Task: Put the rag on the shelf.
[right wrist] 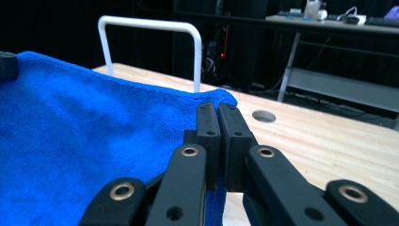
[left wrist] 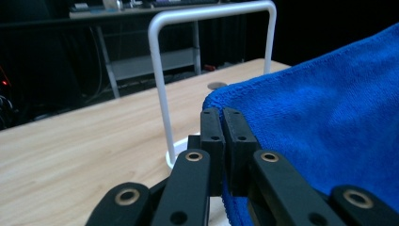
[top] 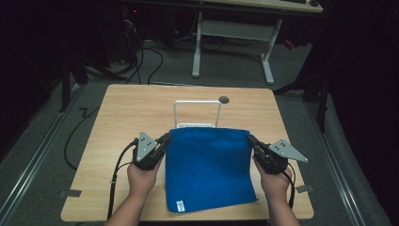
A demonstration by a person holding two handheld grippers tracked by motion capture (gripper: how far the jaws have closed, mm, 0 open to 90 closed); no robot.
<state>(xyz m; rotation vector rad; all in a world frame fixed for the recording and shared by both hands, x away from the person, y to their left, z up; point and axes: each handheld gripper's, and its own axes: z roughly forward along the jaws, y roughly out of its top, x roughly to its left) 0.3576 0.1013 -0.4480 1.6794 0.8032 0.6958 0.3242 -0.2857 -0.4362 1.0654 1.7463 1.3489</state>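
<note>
A blue towel (top: 209,167) is stretched between my two grippers above the wooden table (top: 122,110), its near end with a small white tag resting by the table's front edge. My left gripper (top: 165,139) is shut on the towel's far left corner (left wrist: 221,101), jaws pressed together in the left gripper view (left wrist: 222,123). My right gripper (top: 251,140) is shut on the far right corner (right wrist: 221,96), jaws closed in the right gripper view (right wrist: 219,120). Just beyond the towel's far edge stands a white wire rack (top: 197,113), an upright hoop on a flat base (left wrist: 162,61) (right wrist: 150,26).
A round cable hole (top: 224,100) sits in the tabletop behind the rack. Bare wood lies to the left and right of the towel. A white-legged desk (top: 230,42) and loose cables (top: 141,61) are on the floor beyond the table.
</note>
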